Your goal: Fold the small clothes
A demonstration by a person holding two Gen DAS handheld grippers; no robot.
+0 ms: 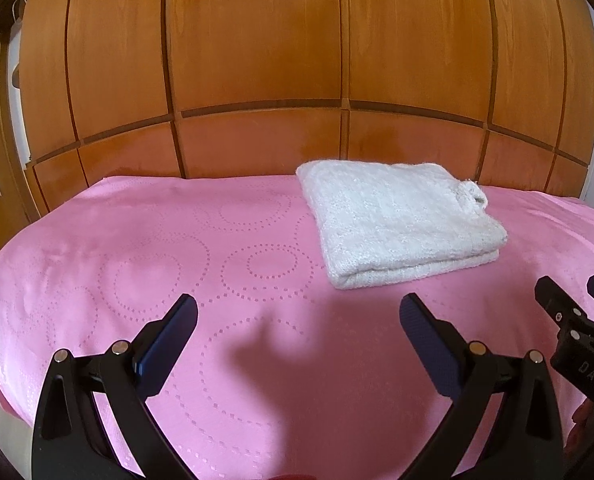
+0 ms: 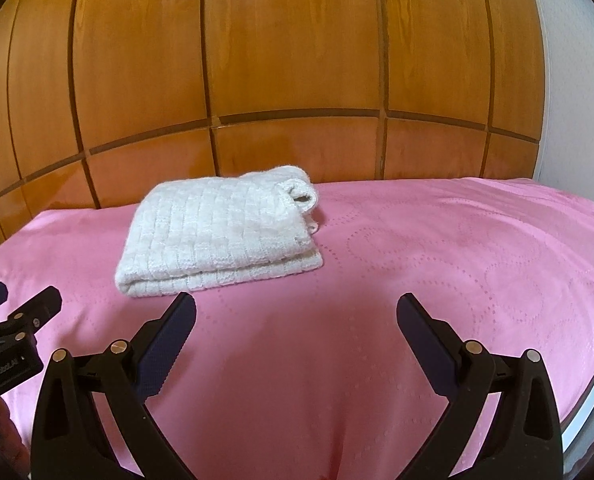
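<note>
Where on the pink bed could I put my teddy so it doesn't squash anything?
The pink dotted bedspread is bare right of the folded white knitted garment, out to the bed's edge, and bare left of it too. The near strip is crowded: the open left tool and right tool hover there.

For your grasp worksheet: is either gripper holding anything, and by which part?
Nothing: left gripper and right gripper are open, short of the folded white knit.

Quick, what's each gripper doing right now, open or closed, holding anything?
Left gripper: open, holding nothing, above the pink bedspread.
Right gripper: open, holding nothing; the folded white knit lies untouched ahead.
</note>
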